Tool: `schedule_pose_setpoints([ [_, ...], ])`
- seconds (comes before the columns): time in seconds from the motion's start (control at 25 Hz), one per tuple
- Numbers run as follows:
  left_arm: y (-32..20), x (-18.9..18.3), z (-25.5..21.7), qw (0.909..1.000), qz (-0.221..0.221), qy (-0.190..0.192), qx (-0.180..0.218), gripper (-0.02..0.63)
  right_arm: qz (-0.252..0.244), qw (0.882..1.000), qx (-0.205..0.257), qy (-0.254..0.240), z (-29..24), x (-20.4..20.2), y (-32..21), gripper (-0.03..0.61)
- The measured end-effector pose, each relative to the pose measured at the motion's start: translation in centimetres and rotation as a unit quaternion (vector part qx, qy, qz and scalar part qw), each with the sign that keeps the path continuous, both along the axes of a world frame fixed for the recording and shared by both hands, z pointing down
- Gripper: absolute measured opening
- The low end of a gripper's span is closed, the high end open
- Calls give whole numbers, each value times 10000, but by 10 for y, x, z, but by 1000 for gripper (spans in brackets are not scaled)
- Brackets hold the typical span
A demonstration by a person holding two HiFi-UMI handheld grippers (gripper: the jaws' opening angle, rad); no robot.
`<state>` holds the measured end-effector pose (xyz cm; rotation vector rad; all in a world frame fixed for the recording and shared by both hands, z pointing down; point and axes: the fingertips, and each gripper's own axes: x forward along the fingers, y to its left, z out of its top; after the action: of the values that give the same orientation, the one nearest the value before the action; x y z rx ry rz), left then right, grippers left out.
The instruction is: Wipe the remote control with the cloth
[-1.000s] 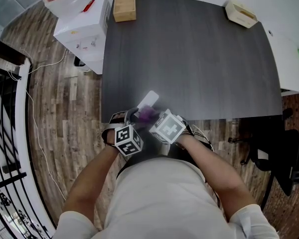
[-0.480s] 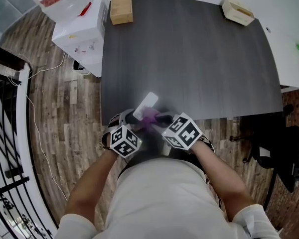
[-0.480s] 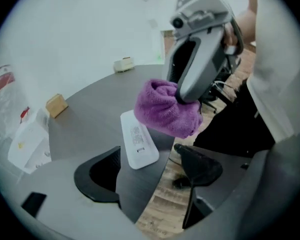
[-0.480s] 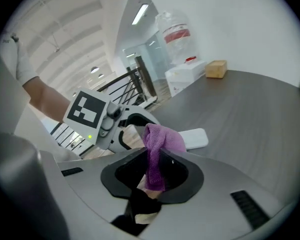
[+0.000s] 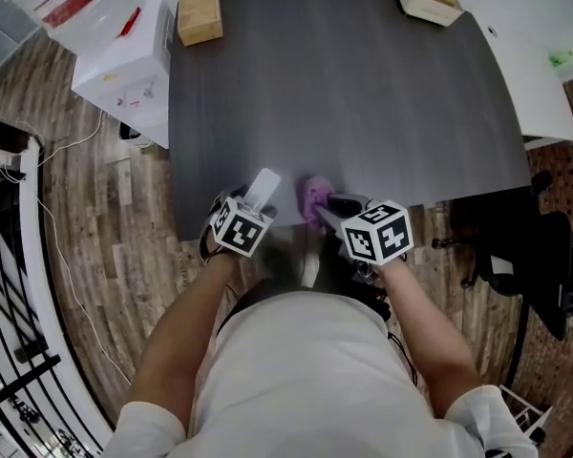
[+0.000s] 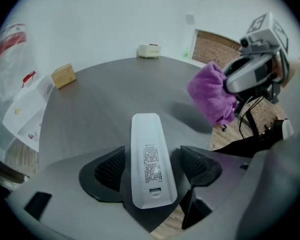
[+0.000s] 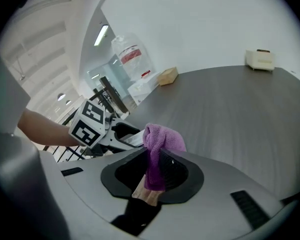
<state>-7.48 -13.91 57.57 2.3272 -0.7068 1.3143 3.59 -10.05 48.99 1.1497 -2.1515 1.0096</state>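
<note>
Left gripper [image 6: 154, 168] jaws clamp a white remote [image 6: 148, 149], its label visible only in the left gripper view. Right gripper [image 7: 155, 171] jaws pinch a purple cloth [image 7: 162, 139] nearby, above the bench [image 5: 363, 93].

Remote control [image 6: 149, 164]: white, slim, rounded ends. Back face is up, showing the printed label and battery-cover notch. It is held lengthwise between the jaws of my left gripper [image 6: 152, 168], far end pointing out over the dark surface [image 5: 344, 93].

Cloth [image 7: 159, 149]: purple, bunched into a wad. It is pinched in the jaws of my right gripper [image 7: 155, 171], beside the remote and not touching it.
</note>
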Motion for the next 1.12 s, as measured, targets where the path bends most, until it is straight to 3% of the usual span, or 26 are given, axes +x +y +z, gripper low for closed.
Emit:
schedule_pose_setpoints([
  [0.12,-3,-3,-2,9999,-39,135,-97,349,262,9997,21,19,0,17,-4,84],
  [0.24,-6,1,-6,9975,-228,566,-352,347,432,9990,91,83,-4,39,-12,84],
  [0.48,-10,7,-14,9840,-869,1207,-982,343,686,9973,149,197,-4,86,-21,85],
  [0.68,-21,-3,-11,9782,-1349,1107,-1127,227,759,9968,213,141,-5,91,-26,85],
  [0.8,-22,-2,-11,9788,-1393,995,-1121,216,640,9974,282,165,-5,84,-28,86],
  [0.92,-17,2,-10,9844,-1186,826,-1007,218,556,9979,298,162,-4,79,-29,86],
  [1.04,-8,10,-13,9967,-419,443,-532,210,510,9982,290,127,-4,76,-29,85],
  [1.12,-3,16,-16,9997,208,82,-100,210,511,9982,279,125,-3,77,-30,86],
])
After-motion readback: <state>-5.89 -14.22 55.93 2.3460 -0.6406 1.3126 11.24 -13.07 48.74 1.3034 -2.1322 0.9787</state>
